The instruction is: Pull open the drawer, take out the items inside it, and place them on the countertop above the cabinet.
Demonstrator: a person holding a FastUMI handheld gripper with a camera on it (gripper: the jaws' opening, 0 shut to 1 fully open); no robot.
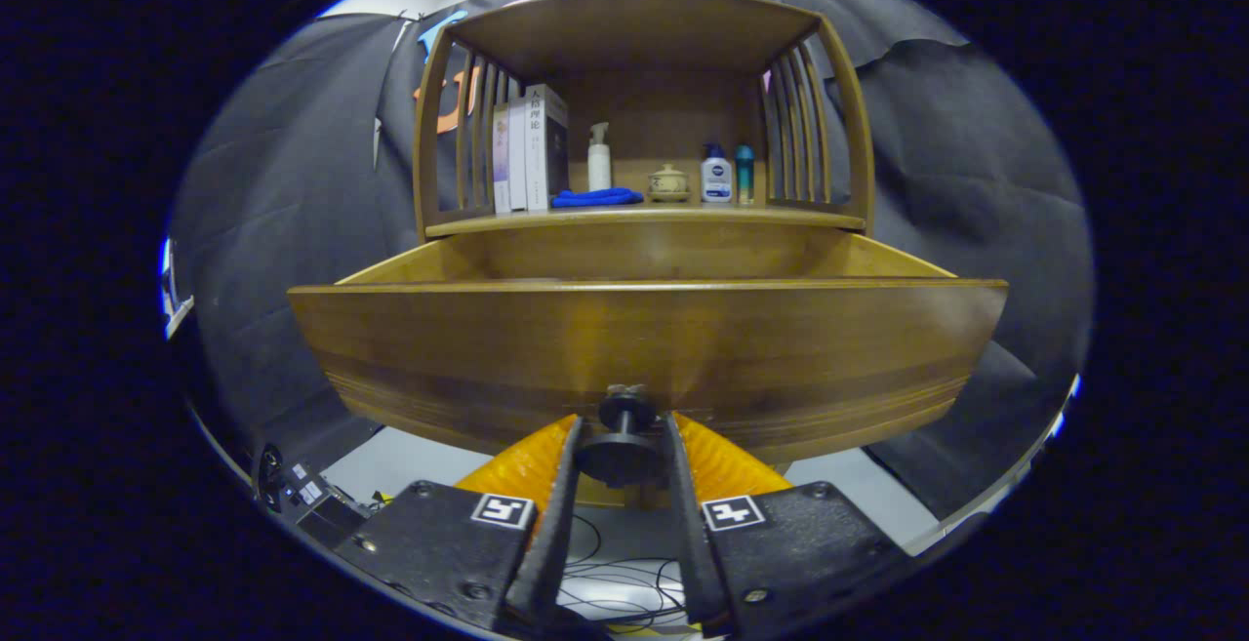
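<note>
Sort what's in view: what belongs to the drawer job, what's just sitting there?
Job: drawer, pulled out; its knob, clamped between the gripper fingers; countertop above it.

Lying about, on that countertop: books, blue cloth, pump bottle, small lidded pot, two bottles.

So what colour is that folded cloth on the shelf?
Bright blue cloth, clearest in the gripper view.

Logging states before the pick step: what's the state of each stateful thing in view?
Wooden drawer: pulled open, contents hidden behind its front.
Dark round drawer knob: clamped between the fingers.
Gripper: shut on the knob.
White pump bottle: upright on the countertop.
Blue cloth: lying crumpled on the countertop.
Books: standing upright, closed.
Small lidded ceramic pot: lid on.
White bottle with blue cap: upright, capped.
Teal bottle: upright.
</note>
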